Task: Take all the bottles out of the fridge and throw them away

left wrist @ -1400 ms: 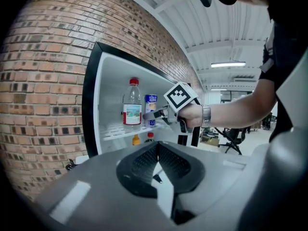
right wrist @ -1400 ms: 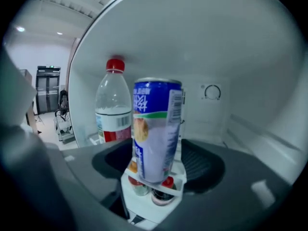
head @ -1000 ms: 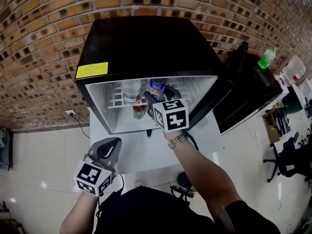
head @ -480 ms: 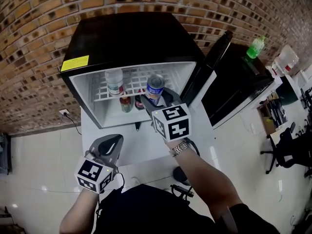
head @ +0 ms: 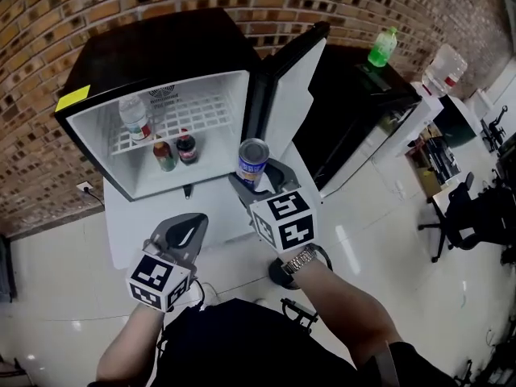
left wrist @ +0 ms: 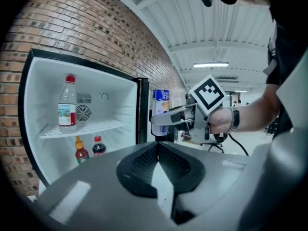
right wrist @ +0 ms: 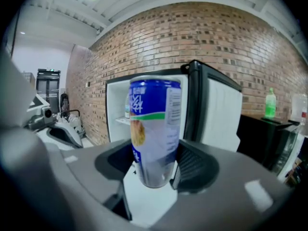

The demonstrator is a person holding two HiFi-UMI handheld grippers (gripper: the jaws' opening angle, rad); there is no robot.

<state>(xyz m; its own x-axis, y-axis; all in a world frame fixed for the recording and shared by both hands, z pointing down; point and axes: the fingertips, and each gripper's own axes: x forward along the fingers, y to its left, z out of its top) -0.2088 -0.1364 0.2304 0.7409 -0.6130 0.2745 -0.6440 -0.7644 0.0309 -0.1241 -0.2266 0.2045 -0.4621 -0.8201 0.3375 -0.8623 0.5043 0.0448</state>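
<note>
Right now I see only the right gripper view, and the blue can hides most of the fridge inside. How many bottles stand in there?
Observer: Three, behind your blue can. A water bottle with a red cap stands on the wire shelf. Below it, on the floor of the fridge, stand two small ones: an orange-capped bottle and a dark bottle with a red cap.
Operator: Thank you. And the other gripper, is it free to take one?
Observer: The left gripper is empty: its own view shows the jaws together with nothing between them.
</note>
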